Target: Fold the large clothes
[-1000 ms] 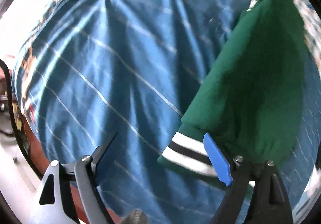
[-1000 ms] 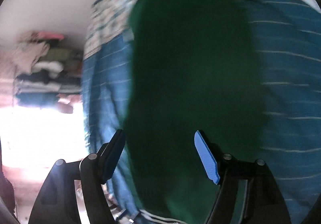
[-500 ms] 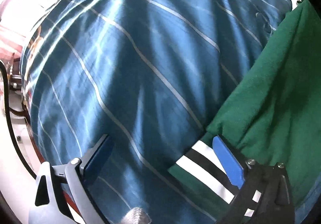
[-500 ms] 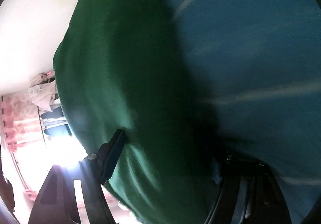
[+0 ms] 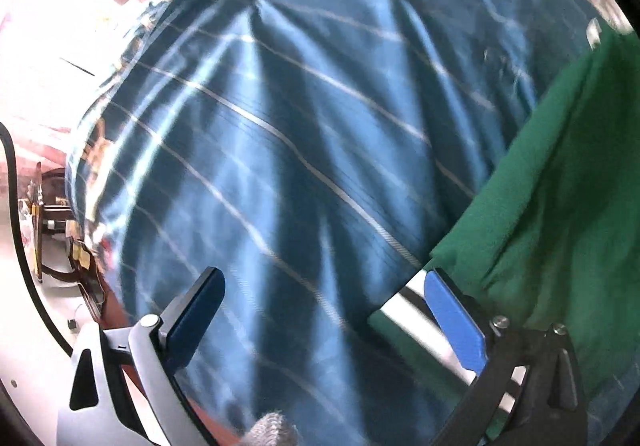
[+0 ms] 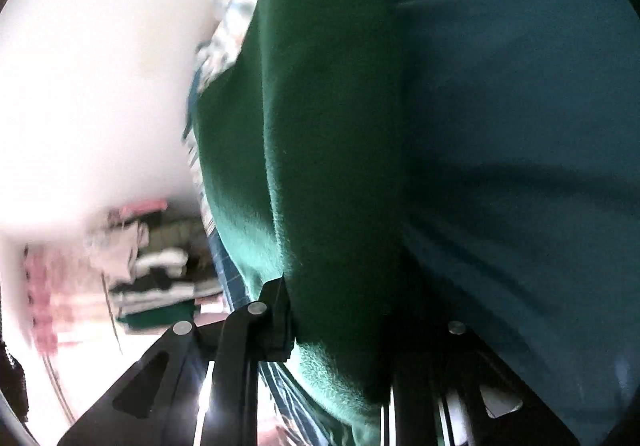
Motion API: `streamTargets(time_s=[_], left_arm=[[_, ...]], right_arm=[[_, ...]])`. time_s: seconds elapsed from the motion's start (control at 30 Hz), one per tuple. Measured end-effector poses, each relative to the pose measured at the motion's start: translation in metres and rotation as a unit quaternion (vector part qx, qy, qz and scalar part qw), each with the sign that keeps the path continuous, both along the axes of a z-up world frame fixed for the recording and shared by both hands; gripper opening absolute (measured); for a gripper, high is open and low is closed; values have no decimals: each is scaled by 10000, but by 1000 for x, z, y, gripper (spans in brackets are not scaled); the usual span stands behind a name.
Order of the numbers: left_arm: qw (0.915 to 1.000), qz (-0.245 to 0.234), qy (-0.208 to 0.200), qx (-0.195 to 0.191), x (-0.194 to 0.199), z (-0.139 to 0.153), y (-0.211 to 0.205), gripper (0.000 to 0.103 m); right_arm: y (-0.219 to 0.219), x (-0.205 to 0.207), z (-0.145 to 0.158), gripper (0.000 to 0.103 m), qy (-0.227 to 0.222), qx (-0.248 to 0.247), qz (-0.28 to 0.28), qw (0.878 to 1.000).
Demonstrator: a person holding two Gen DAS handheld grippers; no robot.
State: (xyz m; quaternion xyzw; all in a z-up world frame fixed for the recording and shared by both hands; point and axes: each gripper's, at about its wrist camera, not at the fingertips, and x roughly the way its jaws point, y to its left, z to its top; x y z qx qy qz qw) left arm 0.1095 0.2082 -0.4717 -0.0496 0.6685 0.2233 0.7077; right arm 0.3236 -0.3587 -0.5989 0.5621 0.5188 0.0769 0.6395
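A green garment [image 5: 560, 186] with a black-and-white striped hem [image 5: 404, 298] lies on a blue striped bedsheet [image 5: 300, 126], at the right of the left wrist view. My left gripper [image 5: 324, 286] hovers over the sheet, wide open, with nothing between its fingers; its right pad is just beside the striped hem. In the right wrist view the green garment [image 6: 320, 126] fills the middle as a thick fold. My right gripper [image 6: 340, 318] is closing on that fold: the left finger presses into the cloth, and the right one is hidden under it.
The blue sheet [image 6: 520, 126] covers the bed to the right. The bed's edge drops off at the left, with a black cable [image 5: 12, 174] and bright floor beyond. A stack of folded clothes [image 6: 160, 286] sits by a white wall [image 6: 100, 66].
My left gripper opened wider and lifted off the striped hem. My right gripper dropped, rolled and narrowed its jaws around the edge of the green garment.
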Motion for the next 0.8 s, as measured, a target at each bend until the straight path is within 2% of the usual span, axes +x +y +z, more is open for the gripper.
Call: streamTargets(time_s=[0.13,0.23,0.3,0.37,0.4,0.47,0.53,0.63,0.7,0.8], left_arm=[[9999,11,-129,38,-19,28,11,103],[9999,33,-134,66,-34,46,18,103],[10000,51,-77,-21,-44,44,21,103],[9999,75,27,-122,-49,36,16,102],[9997,72,65,-227,-50,30,9,102],[9994,-14,109,-320,-48,21,-9,102],[9989,-188,175,-395,-41,12,-25,102],[9974,-408,230,-542,-31,2,-50,102],[9967,-515,230,-585,-24,-2,-62,102],[9965,-536,233,-598,-19,-6,-70,102]], right_arm=[[-45,-130,35,18,627,-194,-638,9958],[-66,-235,57,18,1373,-479,-1081,9834],[-71,-278,55,18,1790,-592,-1194,9748],[-85,-309,32,21,2119,-664,-1093,9689],[-81,-316,18,21,2170,-561,-1038,9690],[-90,-322,-7,31,2177,-398,-748,9723],[-97,-321,-2,41,2211,-335,-429,9737],[-109,-326,30,57,2106,-705,69,9750],[-122,-323,62,58,1964,-1237,306,9722],[-154,-306,106,59,1413,-2123,545,9654]])
